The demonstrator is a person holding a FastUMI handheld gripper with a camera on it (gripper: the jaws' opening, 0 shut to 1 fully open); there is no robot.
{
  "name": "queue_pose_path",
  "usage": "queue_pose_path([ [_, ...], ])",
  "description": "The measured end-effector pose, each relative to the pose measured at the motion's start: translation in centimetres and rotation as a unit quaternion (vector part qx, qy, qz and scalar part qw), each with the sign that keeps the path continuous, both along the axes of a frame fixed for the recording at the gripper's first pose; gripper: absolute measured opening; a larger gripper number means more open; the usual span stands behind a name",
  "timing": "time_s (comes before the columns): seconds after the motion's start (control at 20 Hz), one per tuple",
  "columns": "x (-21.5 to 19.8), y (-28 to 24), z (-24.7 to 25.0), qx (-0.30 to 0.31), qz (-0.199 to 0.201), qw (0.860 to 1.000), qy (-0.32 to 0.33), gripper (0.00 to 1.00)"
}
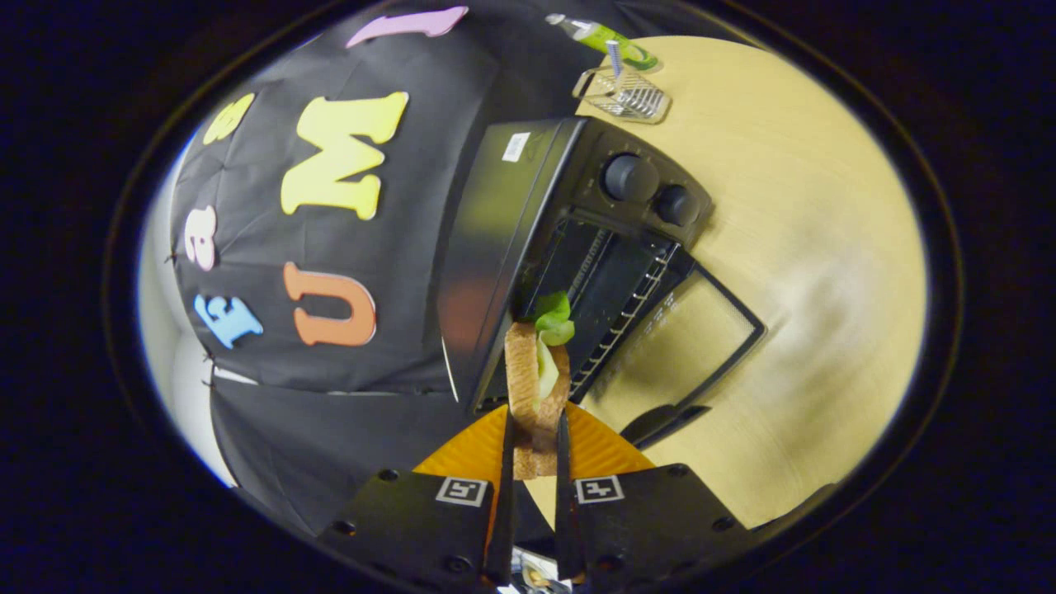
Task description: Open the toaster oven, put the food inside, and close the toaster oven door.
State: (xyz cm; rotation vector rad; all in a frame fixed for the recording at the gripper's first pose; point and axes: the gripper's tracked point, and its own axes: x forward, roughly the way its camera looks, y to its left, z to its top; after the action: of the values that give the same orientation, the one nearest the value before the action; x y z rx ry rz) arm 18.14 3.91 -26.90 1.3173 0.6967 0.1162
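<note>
Sandwich [536, 388], one of them, stood clamped between our gripper [535, 433]'s two fingers, lettuce poking from its top, just before the open mouth of the one toaster oven [569, 247]. We saw its door [681, 338] folded down flat on the wooden table [825, 247], two knobs [631, 177] on its panel, one orange plate [470, 450] beneath the fingers, and one wire rack [627, 95] and one green bottle [606, 37] beyond the oven.

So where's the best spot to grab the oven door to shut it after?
Probably the dark handle bar along the free edge of the open door, coming from the front. The door lies folded down flat from the toaster oven, so that edge sticks out clear. The gripper is shut on the sandwich now.
</note>
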Motion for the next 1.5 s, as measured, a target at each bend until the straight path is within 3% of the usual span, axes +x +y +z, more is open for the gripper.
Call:
queue_pose_path([
  [0.55,8.3,1.7,-4.6,0.054,-0.097,0.993,-0.045,0.25],
  [1.0,9.6,3.6,-5.6,0.063,-0.13,0.988,-0.06,0.34],
  [1.2,9.4,2.8,-5.8,0.05,-0.144,0.986,-0.066,0.44],
  [1.4,9.5,2.8,-7.3,0.065,-0.157,0.985,-0.036,0.67],
  [1.5,9.1,3.4,-7.1,0.028,-0.142,0.989,-0.03,0.8],
])
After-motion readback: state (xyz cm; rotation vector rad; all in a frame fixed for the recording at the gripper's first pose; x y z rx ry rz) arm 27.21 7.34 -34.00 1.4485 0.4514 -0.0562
